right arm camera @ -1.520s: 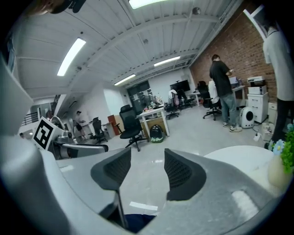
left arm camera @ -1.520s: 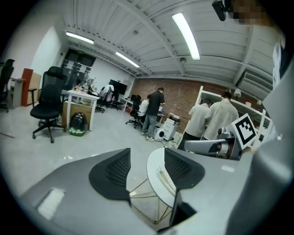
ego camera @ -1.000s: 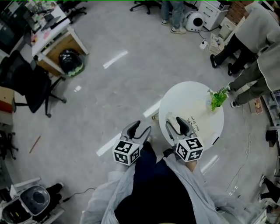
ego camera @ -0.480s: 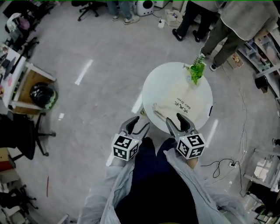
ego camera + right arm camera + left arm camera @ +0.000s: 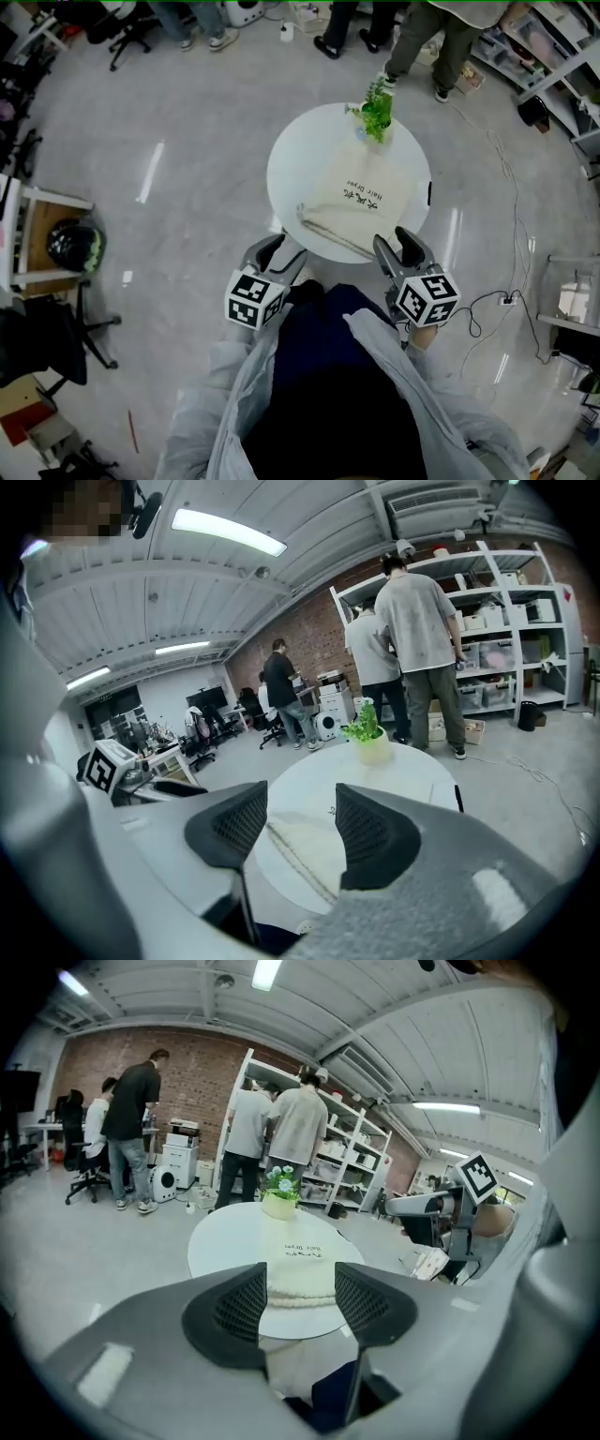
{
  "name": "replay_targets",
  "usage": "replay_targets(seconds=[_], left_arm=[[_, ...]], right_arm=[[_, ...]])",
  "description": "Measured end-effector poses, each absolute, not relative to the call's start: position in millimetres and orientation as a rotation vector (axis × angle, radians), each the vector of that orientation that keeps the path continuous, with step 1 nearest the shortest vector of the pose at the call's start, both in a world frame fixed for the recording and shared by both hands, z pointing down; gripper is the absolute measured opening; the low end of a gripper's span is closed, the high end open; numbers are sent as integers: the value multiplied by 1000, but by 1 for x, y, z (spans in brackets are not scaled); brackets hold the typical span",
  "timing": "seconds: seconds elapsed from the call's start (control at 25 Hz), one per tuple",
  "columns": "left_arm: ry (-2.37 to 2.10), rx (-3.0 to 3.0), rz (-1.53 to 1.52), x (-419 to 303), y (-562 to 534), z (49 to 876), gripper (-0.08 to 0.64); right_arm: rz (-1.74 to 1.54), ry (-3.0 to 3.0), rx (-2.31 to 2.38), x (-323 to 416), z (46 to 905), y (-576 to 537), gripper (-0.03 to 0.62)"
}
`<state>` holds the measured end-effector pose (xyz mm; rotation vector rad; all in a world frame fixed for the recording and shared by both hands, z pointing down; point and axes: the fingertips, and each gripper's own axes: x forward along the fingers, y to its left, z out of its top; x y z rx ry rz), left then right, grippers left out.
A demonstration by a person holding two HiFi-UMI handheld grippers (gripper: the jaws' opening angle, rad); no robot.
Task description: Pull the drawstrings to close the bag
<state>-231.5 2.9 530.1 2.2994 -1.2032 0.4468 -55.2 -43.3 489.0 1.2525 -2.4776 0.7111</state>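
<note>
I am holding the left hand-held gripper [image 5: 278, 251] with its jaws about halfway apart and nothing between the pads. In the left gripper view the gap is only framing the bag [image 5: 361, 202], which is lying further off. The right hand-held gripper [image 5: 398, 242] is standing the same way, jaws parted and empty. Both are hovering just off the near edge of the desk [image 5: 300, 169], the left at its near-left rim and the right at its near-right rim, neither one touching the cloth.

The cream bag is lying flat across the middle of the round white desk. Its gathered mouth [image 5: 323, 230] is facing the near edge, between my two hand-held grippers; I cannot pick out the drawstrings themselves. A potted plant [image 5: 375, 112] is sitting at the far edge, just beyond the bag's closed end.

Bare grey floor [image 5: 187, 141] is lying open to the desk's left. To the right, a cable [image 5: 487, 300] is trailing over the floor near my right hand-held gripper. Several people [image 5: 422, 37] are standing beyond the far edge, close to the shelving [image 5: 562, 56].
</note>
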Motion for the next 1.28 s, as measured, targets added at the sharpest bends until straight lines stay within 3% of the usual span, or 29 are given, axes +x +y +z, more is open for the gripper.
replay_targets(seconds=[0.36,0.6,0.88,1.28], left_arm=[[-1063,2421,748,-226,-1,549,219],[-988,2462,931,-225,-7,567,193],[-825,2552,1297,-230,-36,592,233],[-253,2728,1863,-235,-71,646,276]], right_arm=[[604,-2335,1003,-7,545,-3,222],[321,-2195,733,0,590,28,199],[153,-2106,582,-6,622,29,199],[116,-1999,511,-4,648,15,199]])
